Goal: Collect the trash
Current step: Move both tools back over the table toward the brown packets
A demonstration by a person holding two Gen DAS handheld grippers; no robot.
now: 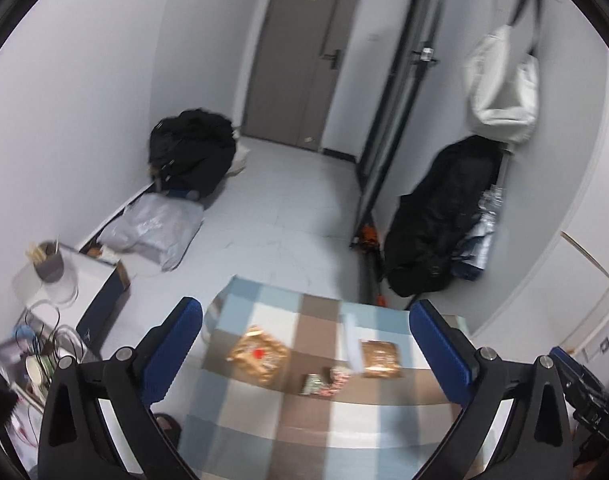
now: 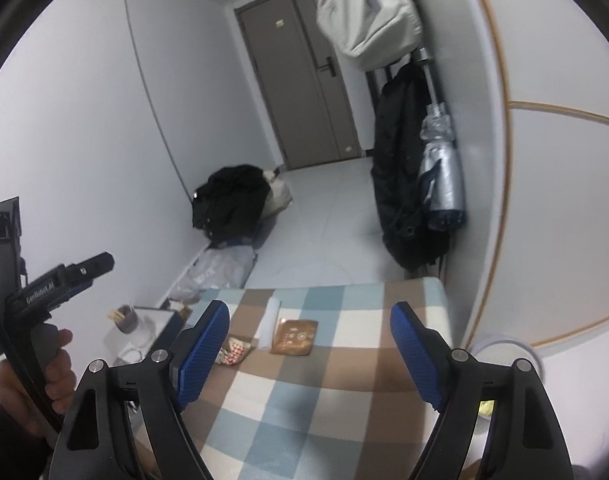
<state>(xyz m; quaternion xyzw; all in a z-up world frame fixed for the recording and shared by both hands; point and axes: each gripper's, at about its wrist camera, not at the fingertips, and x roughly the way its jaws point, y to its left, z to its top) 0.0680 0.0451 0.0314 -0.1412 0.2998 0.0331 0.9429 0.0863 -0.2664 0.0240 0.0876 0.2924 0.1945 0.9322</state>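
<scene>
Wrappers (image 1: 259, 354) lie ungrasped on the checked desk (image 1: 264, 432); both my tools, left (image 1: 306, 346) and right (image 2: 309, 350), hover wide open and empty, so I judge I must reach down next.

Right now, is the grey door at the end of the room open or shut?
Shut. The grey door sits flush in its frame in both views, with no gap showing around it.

White walls (image 1: 84, 92) enclose a narrow room with a pale tiled floor (image 1: 288, 208). A grey door (image 1: 304, 60) stands at twelve o'clock. A checked tabletop (image 1: 304, 420) fills six o'clock. A black heap (image 1: 192, 152) lies against the wall at ten o'clock, a grey bag (image 1: 152, 232) just beside it. Dark coats (image 1: 440, 216) hang at three o'clock below a white bag (image 1: 504, 84).
</scene>
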